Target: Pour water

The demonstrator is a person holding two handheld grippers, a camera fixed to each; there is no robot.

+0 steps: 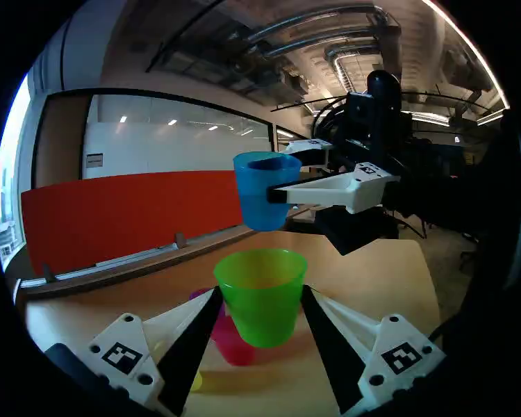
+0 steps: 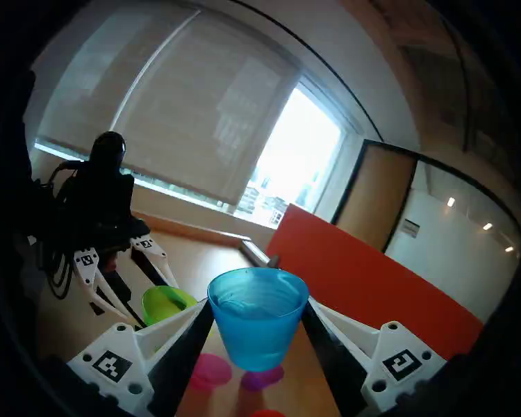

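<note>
Hovering upright, the water-filled blue cup [image 1: 264, 194], clamped in the right gripper [image 2: 257, 304], sits above and just beyond the green cup [image 1: 262, 309], which is clamped in the left gripper [image 1: 261, 292].

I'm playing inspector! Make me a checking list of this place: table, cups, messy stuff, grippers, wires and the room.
Surface: light wooden table, no spill seen.
Job's things: blue cup with water in it; green cup, looks empty.
Clutter: pink cup and purple cup on the table.
Grippers: right gripper shut on the blue cup; left gripper shut on the green cup.
Cables: dark cables looping behind the right gripper.
Surroundings: red partition, bright window, ceiling pipes.
</note>
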